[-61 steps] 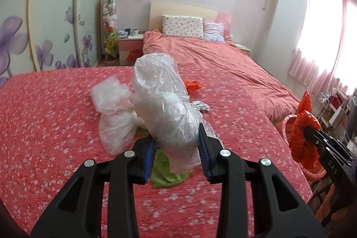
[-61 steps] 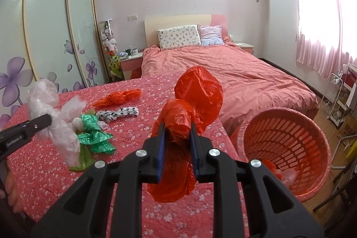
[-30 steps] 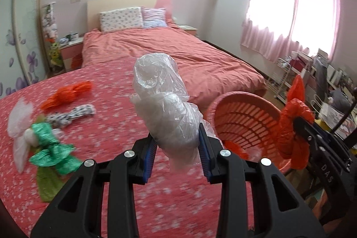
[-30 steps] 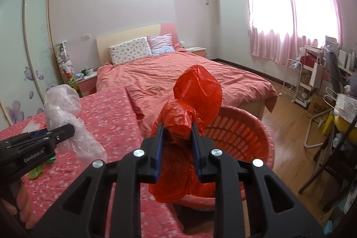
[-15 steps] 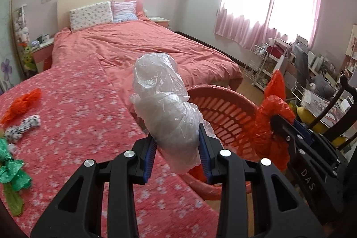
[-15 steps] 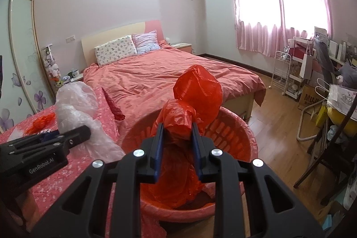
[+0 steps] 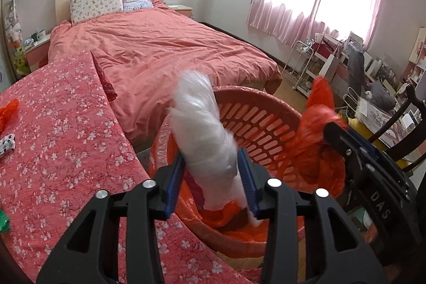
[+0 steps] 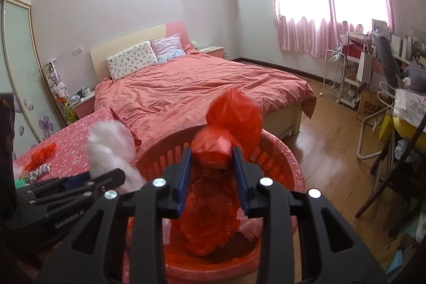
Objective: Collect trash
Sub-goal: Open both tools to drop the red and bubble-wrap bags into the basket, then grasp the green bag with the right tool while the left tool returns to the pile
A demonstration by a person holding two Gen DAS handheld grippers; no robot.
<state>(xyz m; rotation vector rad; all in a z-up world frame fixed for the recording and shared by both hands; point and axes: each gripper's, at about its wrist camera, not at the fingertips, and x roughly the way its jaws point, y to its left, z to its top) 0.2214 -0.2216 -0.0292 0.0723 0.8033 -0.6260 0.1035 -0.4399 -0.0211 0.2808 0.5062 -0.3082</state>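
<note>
Jaws on both grippers have just been opening; clear bag (image 7: 205,140) and red bag (image 8: 226,151) sit loose between them above basket (image 7: 266,108). Your clear bag could catch the rim.

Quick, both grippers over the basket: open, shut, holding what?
Left gripper: jaws just opening, clear plastic bag slipping between them.
Right gripper: jaws just opening, red plastic bag between them.

Left claw (image 7: 211,178) opening, clear bag (image 7: 205,135) over basket (image 7: 266,121)
</note>
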